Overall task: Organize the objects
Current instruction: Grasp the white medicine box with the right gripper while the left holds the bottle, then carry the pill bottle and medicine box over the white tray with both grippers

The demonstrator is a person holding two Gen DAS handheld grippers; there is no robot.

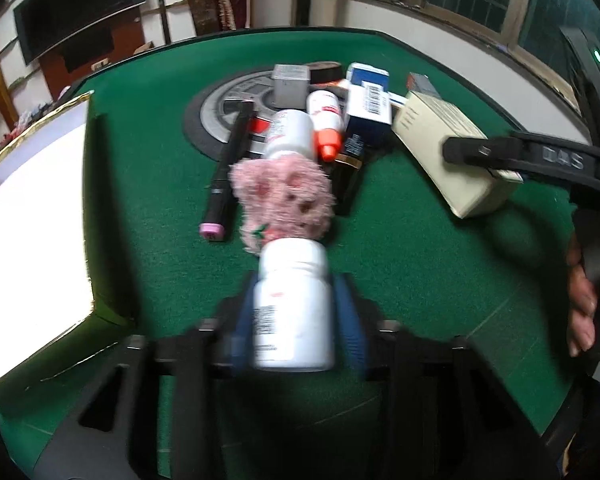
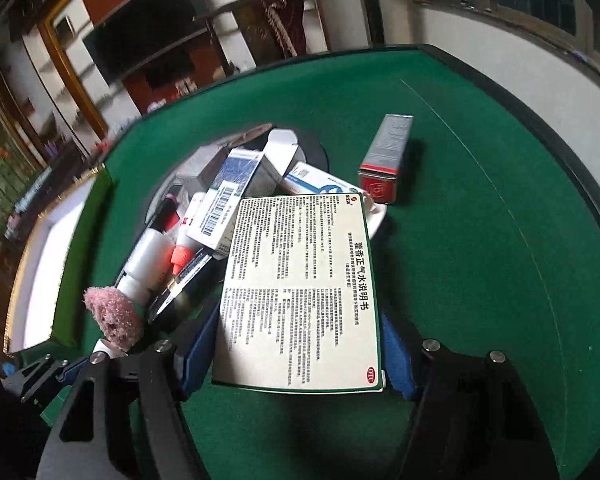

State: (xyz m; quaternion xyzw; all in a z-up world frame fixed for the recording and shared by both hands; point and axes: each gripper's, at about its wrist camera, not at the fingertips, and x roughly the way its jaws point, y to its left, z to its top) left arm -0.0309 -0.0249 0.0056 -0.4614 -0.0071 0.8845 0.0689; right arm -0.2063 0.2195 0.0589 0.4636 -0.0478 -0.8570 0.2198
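Left wrist view: a white pill bottle (image 1: 292,304) is clamped between the left gripper (image 1: 296,308) jaws, near a pink fluffy toy (image 1: 284,200) | right gripper (image 2: 300,340) jaws are set around a cream medicine box (image 2: 300,292), contact unclear | clutter is piled far on the green table (image 2: 480,260) | a white tray (image 1: 32,208) is seen at left

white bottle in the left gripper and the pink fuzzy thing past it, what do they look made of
White bottle: probably plastic, smooth and slightly glossy, with a printed paper-like label. Pink fuzzy thing: soft plush or chenille-like fabric, judging by its shaggy, matte pile; what lies underneath is hidden.
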